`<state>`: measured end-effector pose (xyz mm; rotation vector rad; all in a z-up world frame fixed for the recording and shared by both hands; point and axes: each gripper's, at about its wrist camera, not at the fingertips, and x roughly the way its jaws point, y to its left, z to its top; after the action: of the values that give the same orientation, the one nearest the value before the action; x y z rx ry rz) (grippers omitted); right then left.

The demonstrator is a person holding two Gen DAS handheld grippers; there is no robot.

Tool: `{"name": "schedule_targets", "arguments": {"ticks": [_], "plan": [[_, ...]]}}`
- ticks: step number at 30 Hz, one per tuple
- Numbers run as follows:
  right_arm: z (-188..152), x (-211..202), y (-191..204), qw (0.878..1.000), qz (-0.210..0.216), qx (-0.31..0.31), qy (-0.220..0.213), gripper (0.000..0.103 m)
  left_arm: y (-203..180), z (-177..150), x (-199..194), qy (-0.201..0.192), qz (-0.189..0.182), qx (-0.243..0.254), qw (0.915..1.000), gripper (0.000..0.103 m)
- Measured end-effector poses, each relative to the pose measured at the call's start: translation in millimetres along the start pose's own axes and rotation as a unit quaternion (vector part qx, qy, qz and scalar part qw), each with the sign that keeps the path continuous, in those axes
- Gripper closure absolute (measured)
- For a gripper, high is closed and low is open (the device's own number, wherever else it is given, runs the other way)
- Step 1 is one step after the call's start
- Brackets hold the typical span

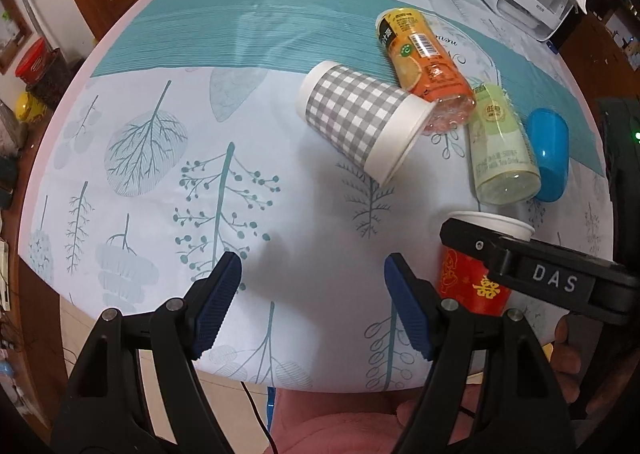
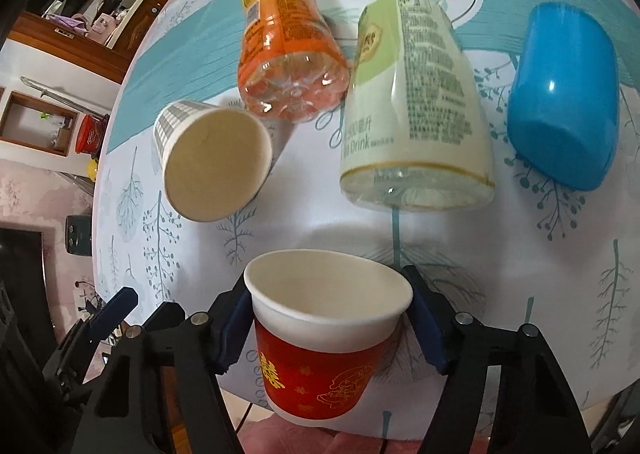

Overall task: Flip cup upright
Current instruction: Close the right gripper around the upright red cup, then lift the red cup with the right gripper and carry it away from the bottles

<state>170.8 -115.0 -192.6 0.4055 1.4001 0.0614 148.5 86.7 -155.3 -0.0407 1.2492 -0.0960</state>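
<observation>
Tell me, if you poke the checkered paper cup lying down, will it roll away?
Probably. The checkered paper cup lies on its side on the smooth tablecloth, so a poke would likely roll it. One end is wider than the other, so it should curve rather than go straight. It looks empty, so likely light, and it touches the orange bottle, which may stop it that way.

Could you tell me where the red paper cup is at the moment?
The red paper cup sits mouth-up between the fingers of the right hand-held gripper, near the table's front edge, just in front of the green bottle lying on its side.
</observation>
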Motion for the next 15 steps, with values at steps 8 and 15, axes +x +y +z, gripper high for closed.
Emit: {"name": "schedule_targets", "arguments": {"ticks": [8, 15], "plan": [[-3.4, -41.4, -2.8, 0.997, 0.006, -0.029, -0.078, 0.035, -3.6, -0.8, -10.6, -0.008, 0.001, -0.018, 0.9998, 0.031], [-24.5, -100.1, -14.5, 0.975, 0.03, -0.078, -0.208, 0.035, -8.7, -12.2, -20.2, -0.015, -0.005, -0.021, 0.9997, 0.031]]}}
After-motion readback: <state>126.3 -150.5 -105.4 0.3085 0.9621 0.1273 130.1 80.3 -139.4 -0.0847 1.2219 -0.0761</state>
